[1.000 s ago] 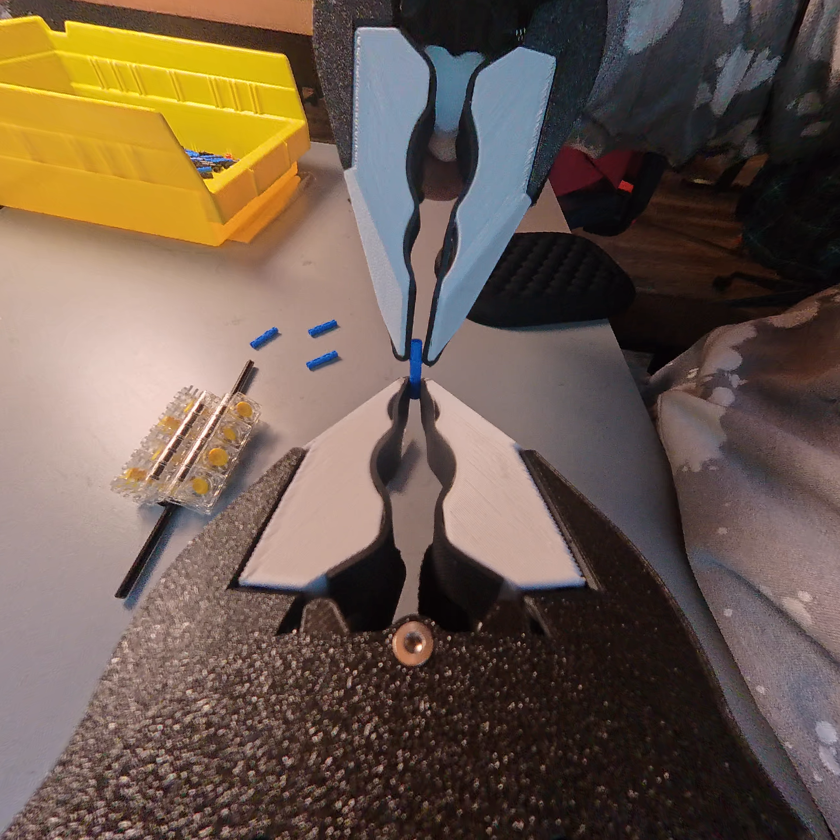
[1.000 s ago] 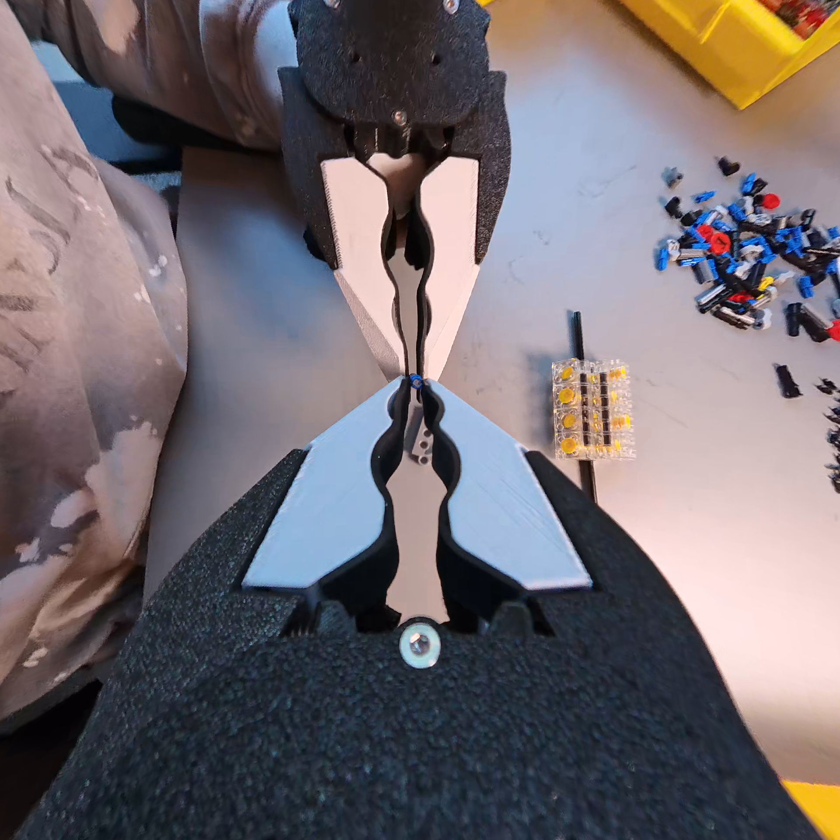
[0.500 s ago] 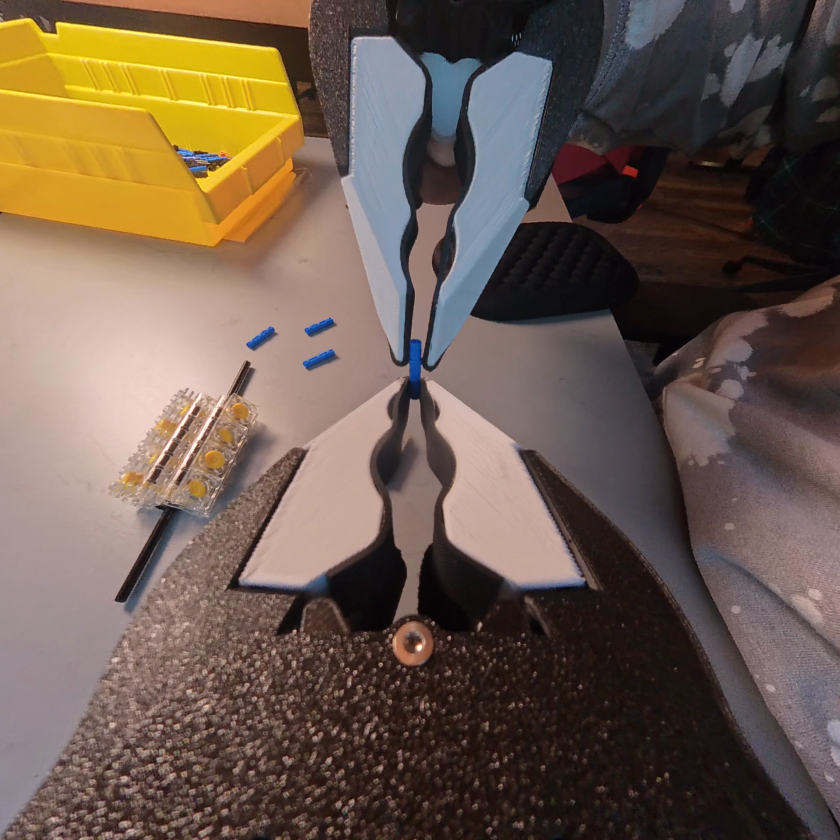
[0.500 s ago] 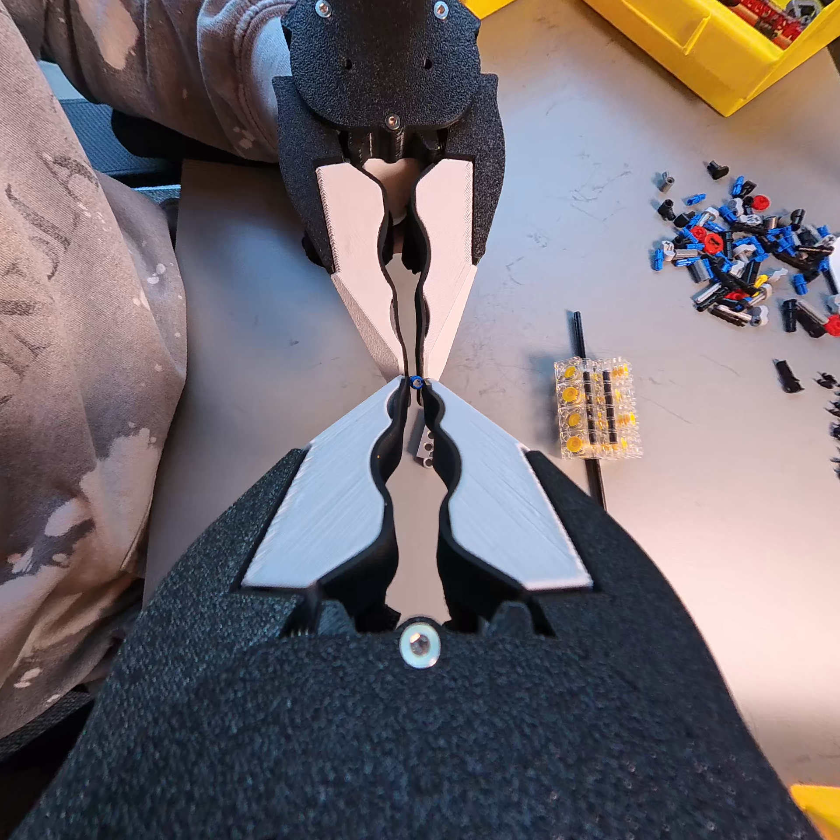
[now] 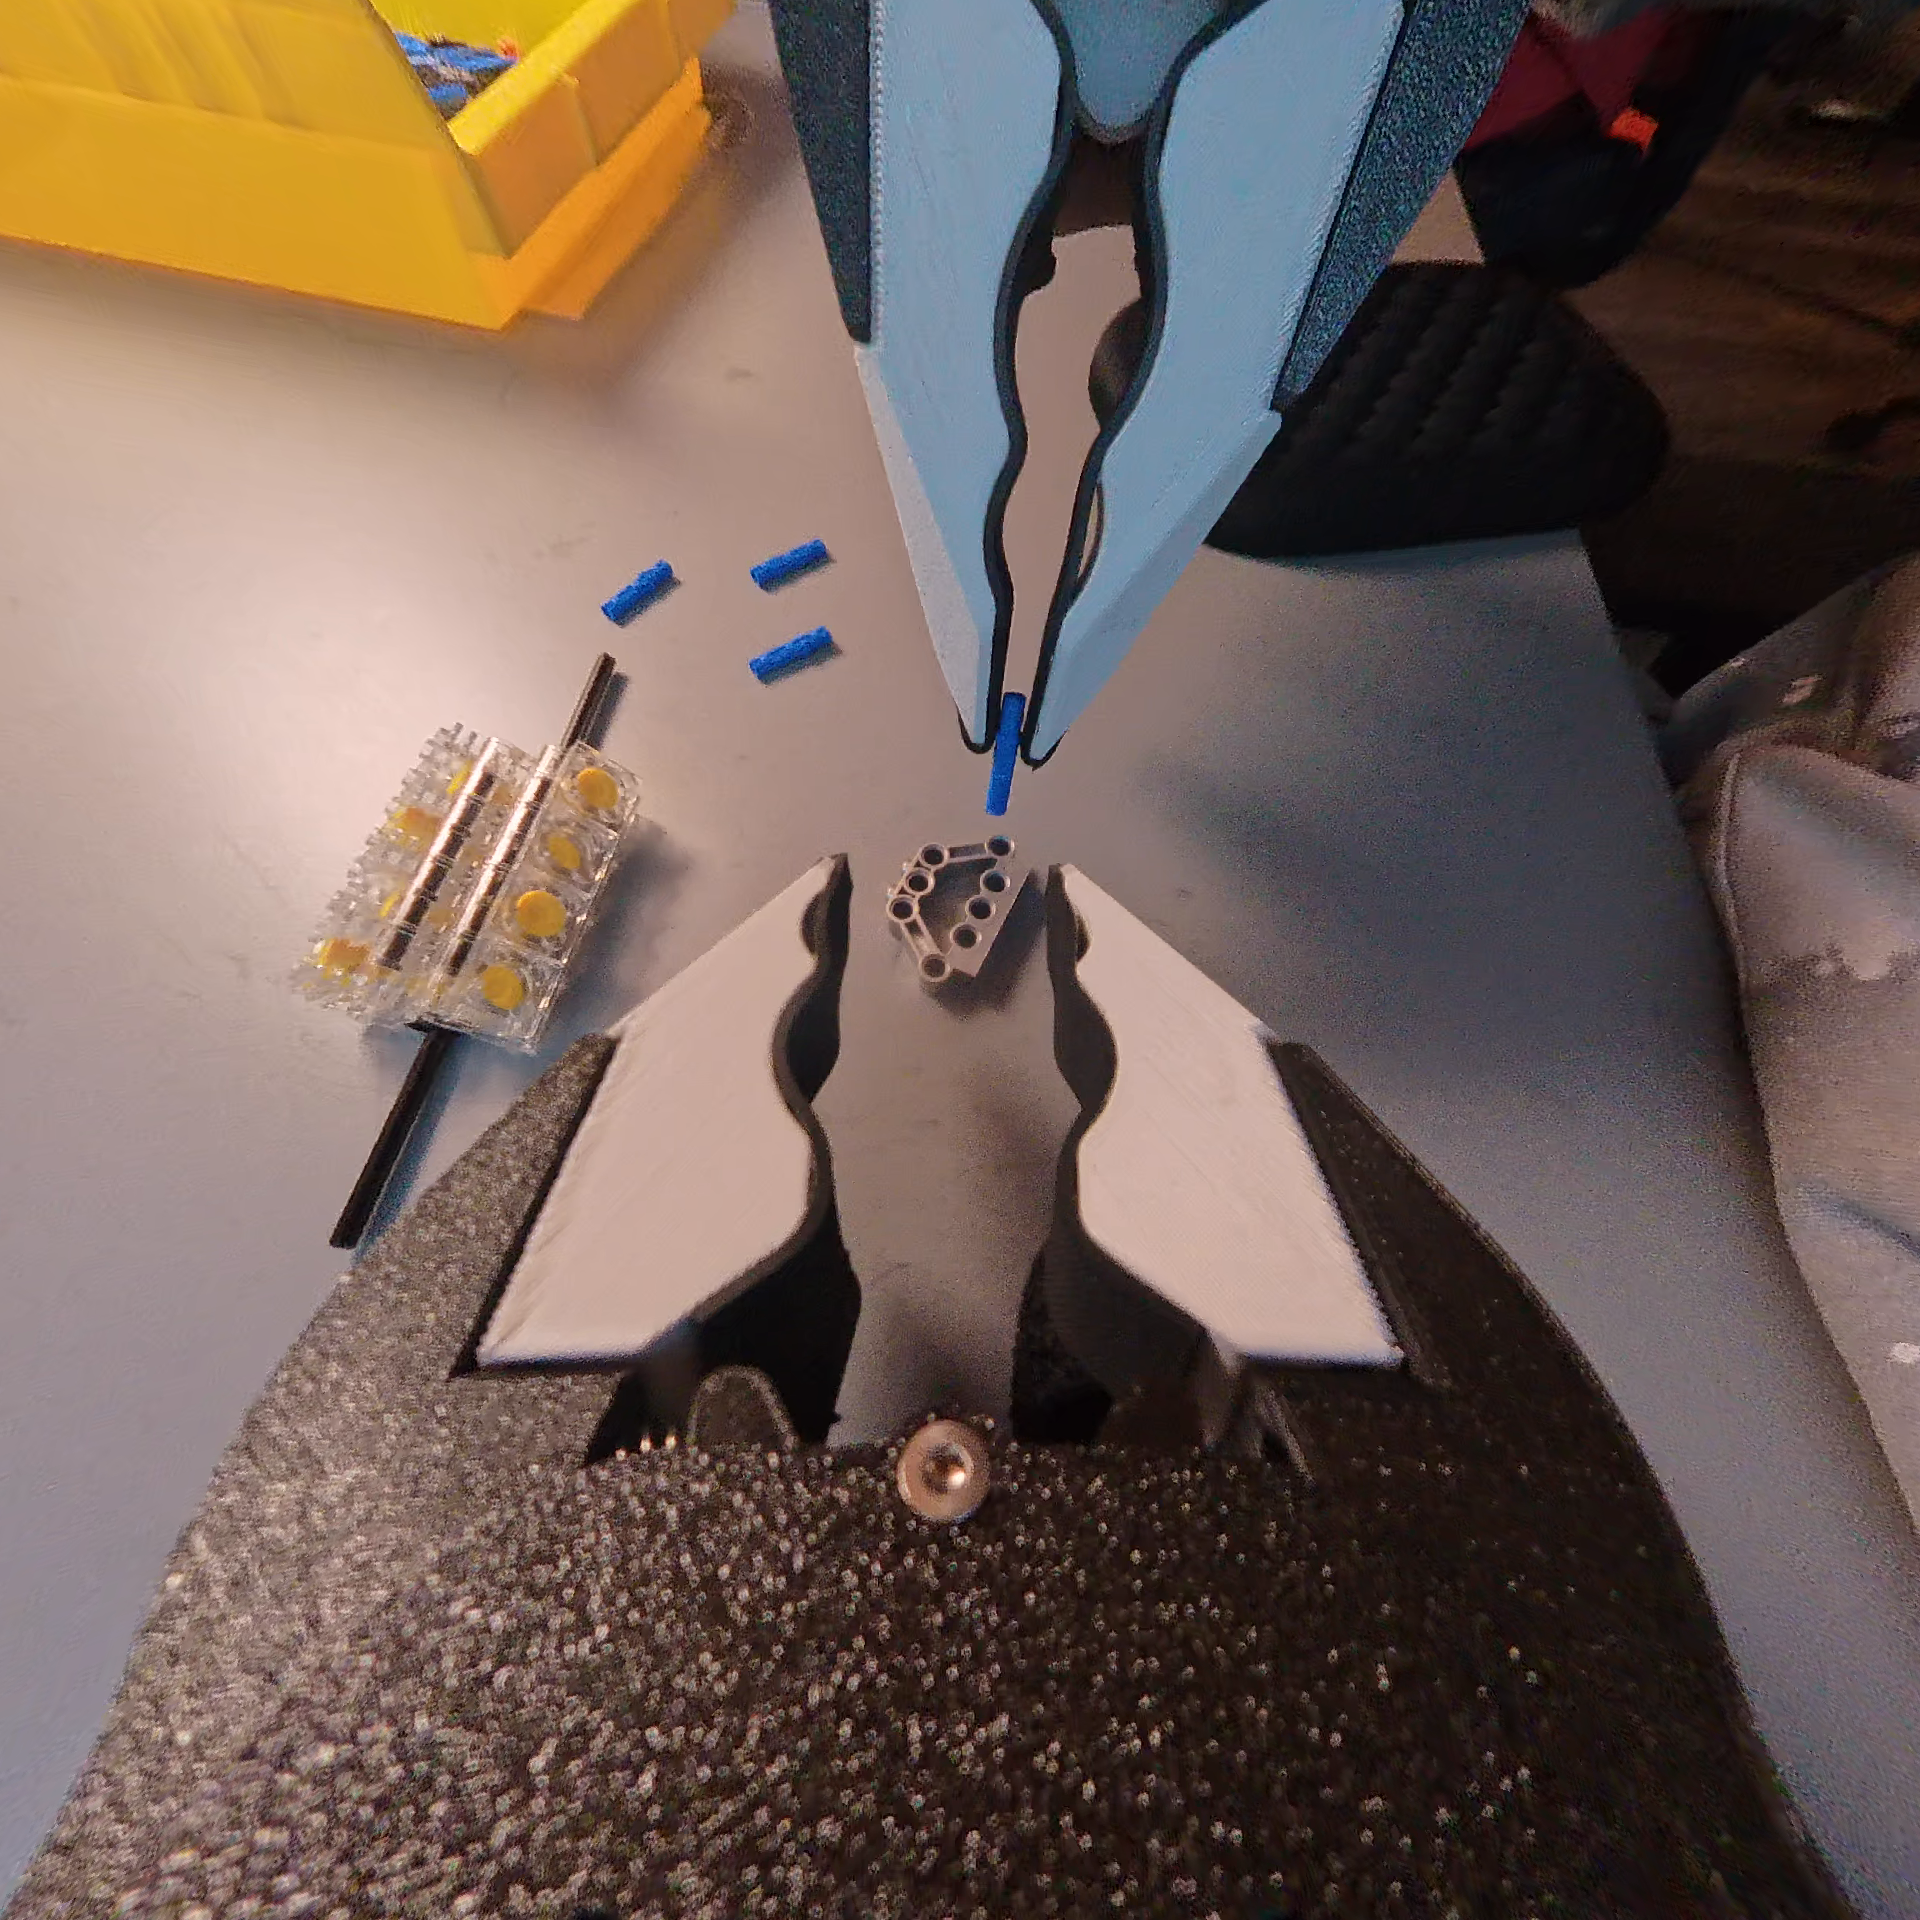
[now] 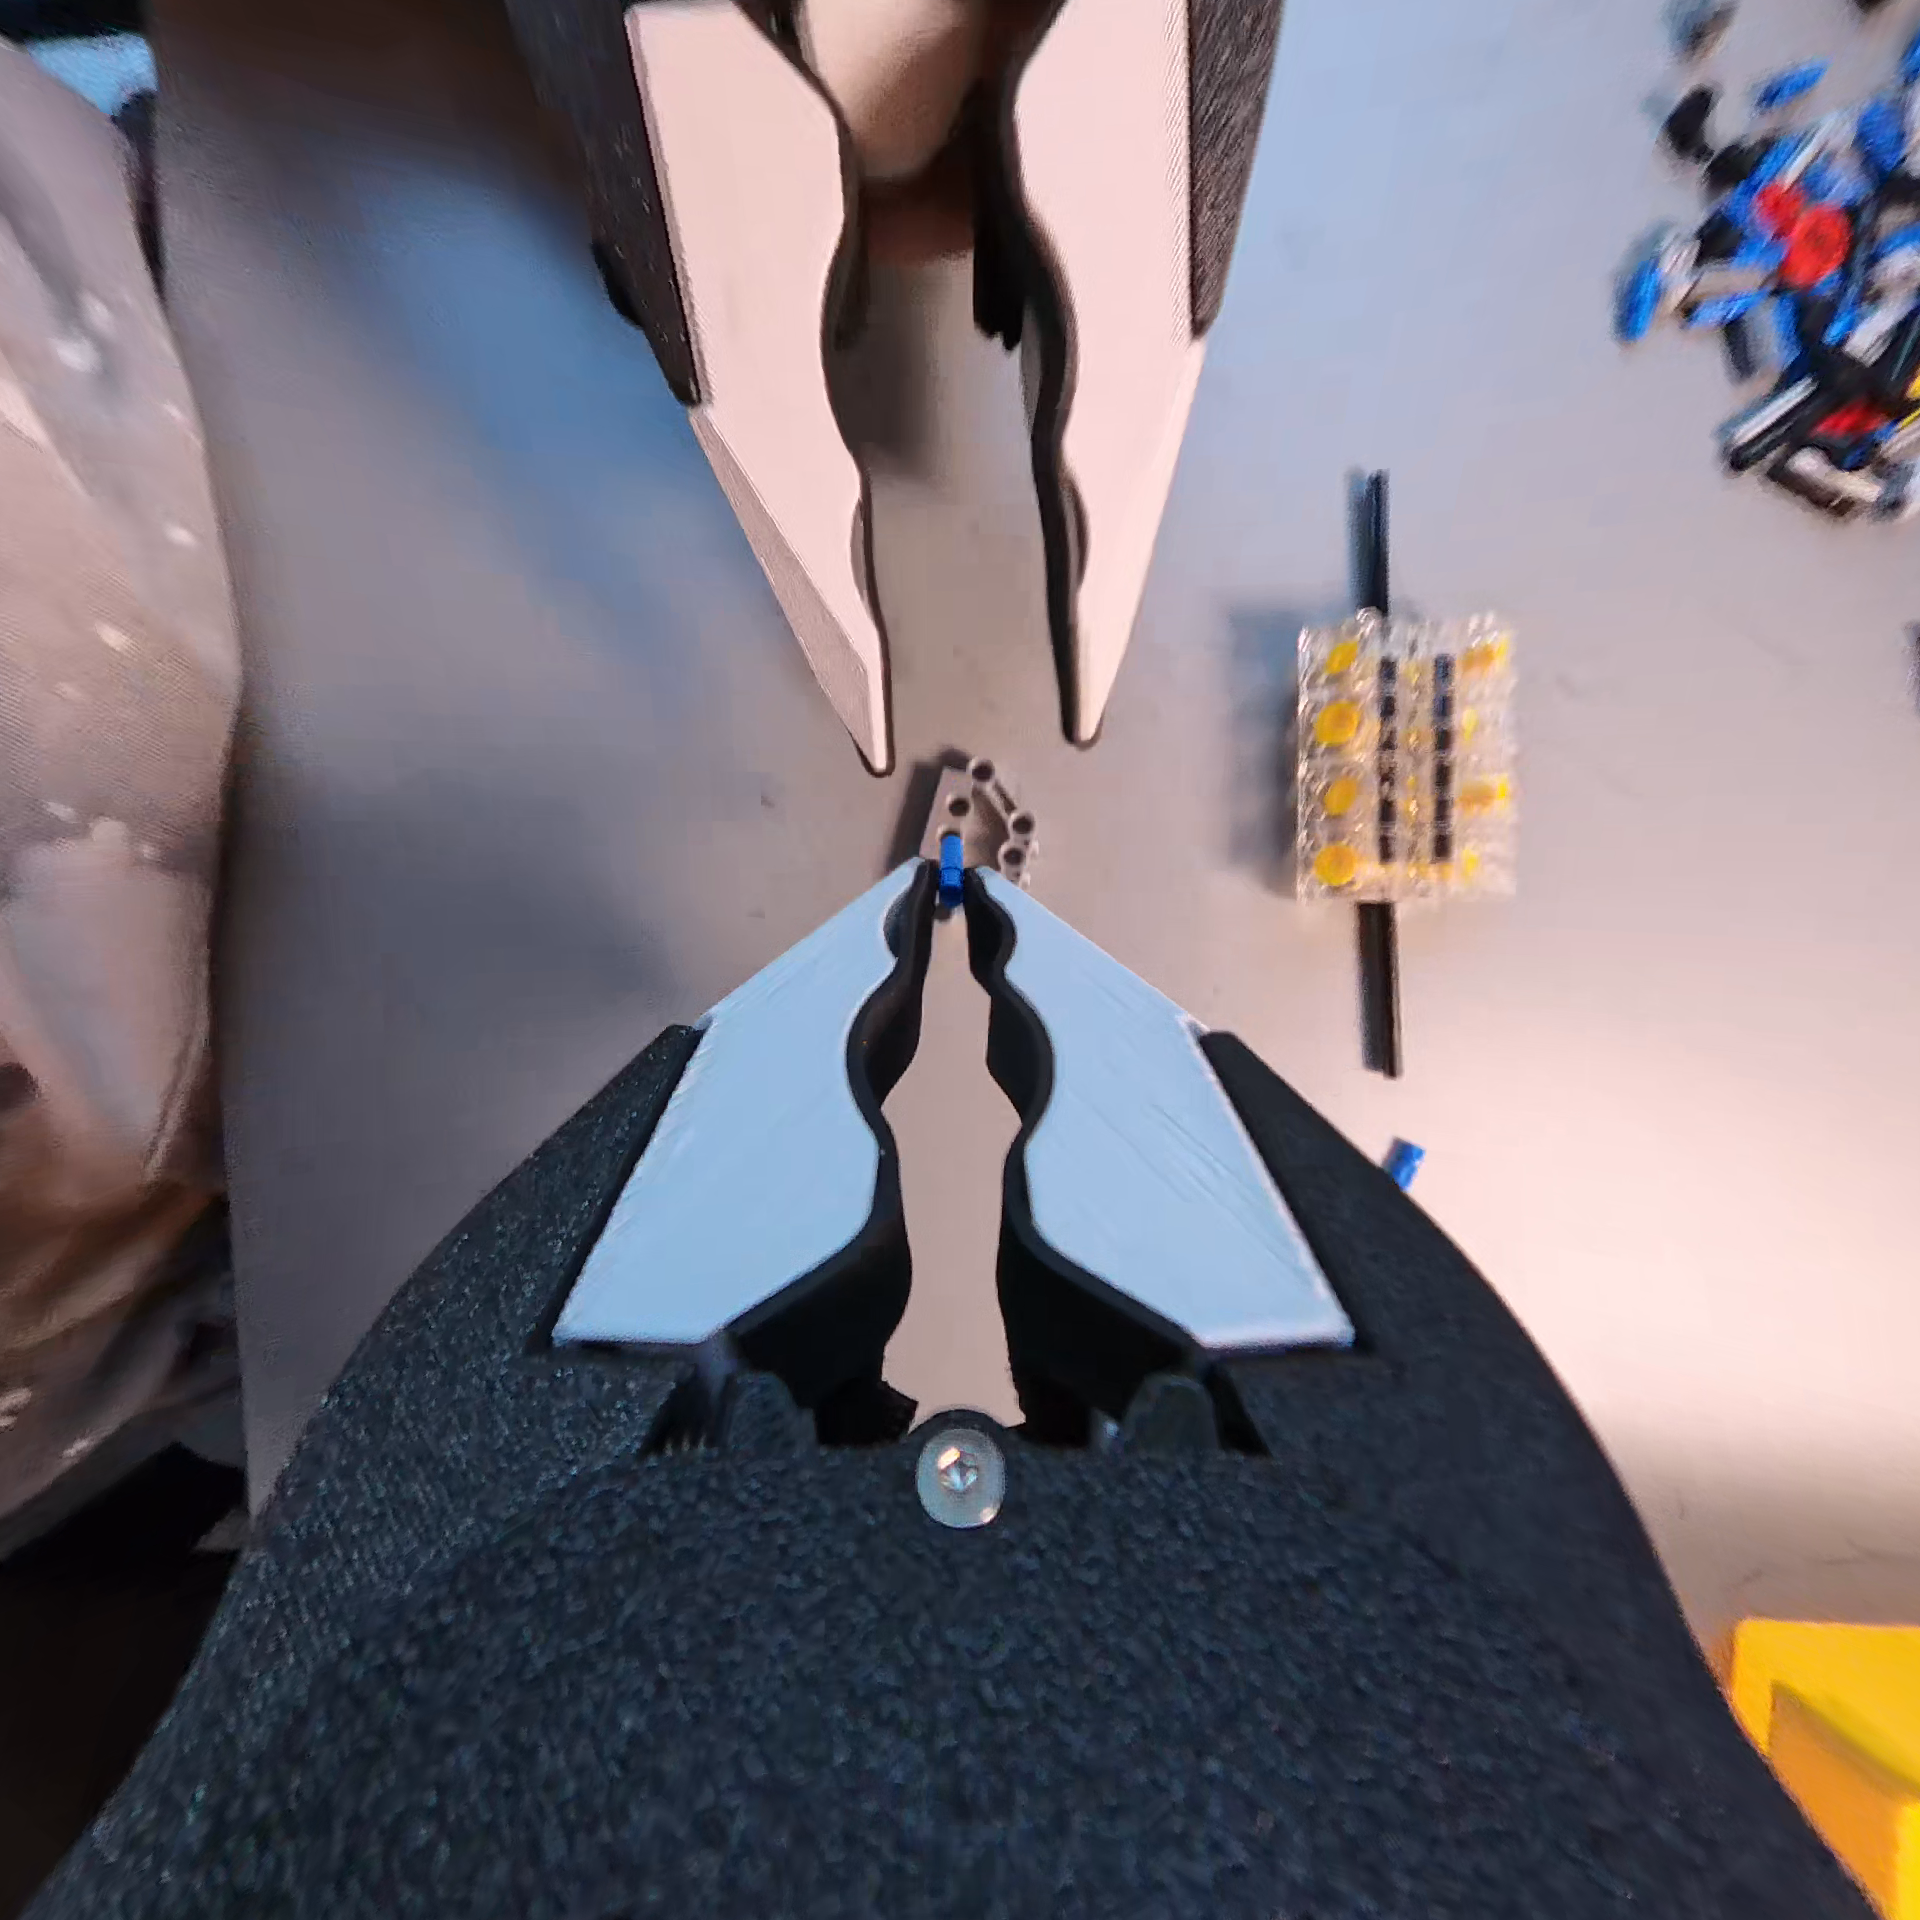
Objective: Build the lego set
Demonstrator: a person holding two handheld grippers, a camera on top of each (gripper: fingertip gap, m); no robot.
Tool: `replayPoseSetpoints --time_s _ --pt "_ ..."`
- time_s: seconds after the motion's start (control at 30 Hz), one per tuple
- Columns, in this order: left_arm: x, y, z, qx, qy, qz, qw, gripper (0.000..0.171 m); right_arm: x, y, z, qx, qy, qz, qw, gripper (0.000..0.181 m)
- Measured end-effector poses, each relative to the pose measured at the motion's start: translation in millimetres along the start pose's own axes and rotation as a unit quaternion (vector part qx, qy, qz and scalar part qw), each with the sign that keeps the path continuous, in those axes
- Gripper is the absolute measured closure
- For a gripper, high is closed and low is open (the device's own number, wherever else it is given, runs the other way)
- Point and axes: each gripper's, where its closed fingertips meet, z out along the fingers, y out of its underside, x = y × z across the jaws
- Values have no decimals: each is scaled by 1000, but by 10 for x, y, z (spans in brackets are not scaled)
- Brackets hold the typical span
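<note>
My left gripper (image 5: 945,873) is open and empty, with its jaws wide apart. A small grey curved piece with holes (image 5: 951,914) lies on the grey table (image 5: 260,468) between its tips. My right gripper (image 6: 945,878) is shut on a short blue pin (image 6: 948,883). In the left wrist view it (image 5: 1003,743) comes from the far side, with the pin (image 5: 1003,764) pointing down just above the grey piece. In the right wrist view the left gripper (image 6: 977,748) faces me, and the grey piece (image 6: 982,821) lies between the two grippers.
Three loose blue pins (image 5: 790,566) lie to the left. A clear block with yellow discs (image 5: 468,904) sits across a black rod (image 5: 384,1164). A yellow bin (image 5: 312,156) stands at the far left. A pile of small parts (image 6: 1818,260) lies far right. A person's clothing (image 5: 1818,935) borders the table. My two grippers' fingertips are within a few centimetres of each other.
My left gripper has opened and let go of the grey piece, which now lies on the table. Both views sit closer to the table. The right gripper still holds the blue pin.
</note>
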Motion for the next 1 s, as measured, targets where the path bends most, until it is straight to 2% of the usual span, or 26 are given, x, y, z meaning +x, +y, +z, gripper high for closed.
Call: replayPoseSetpoints --time_s 0.17,0.33,0.67,0.8,1.0 --pt "-18 111 175 -54 11 29 998 129 -17 163 152 -51 -8 -8 999 178" --pt "25 206 266 -82 23 35 996 142 -7 259 193 -95 -10 -21 995 178" --pt "26 235 248 -79 6 31 996 146 -34 270 206 -148 -27 -56 987 178" --pt "50 139 182 -47 11 16 999 146 -34 180 170 -129 -26 -56 990 178" --pt "141 -30 101 4 39 -1 999 168 -60 -49 77 -57 -22 -44 997 178"
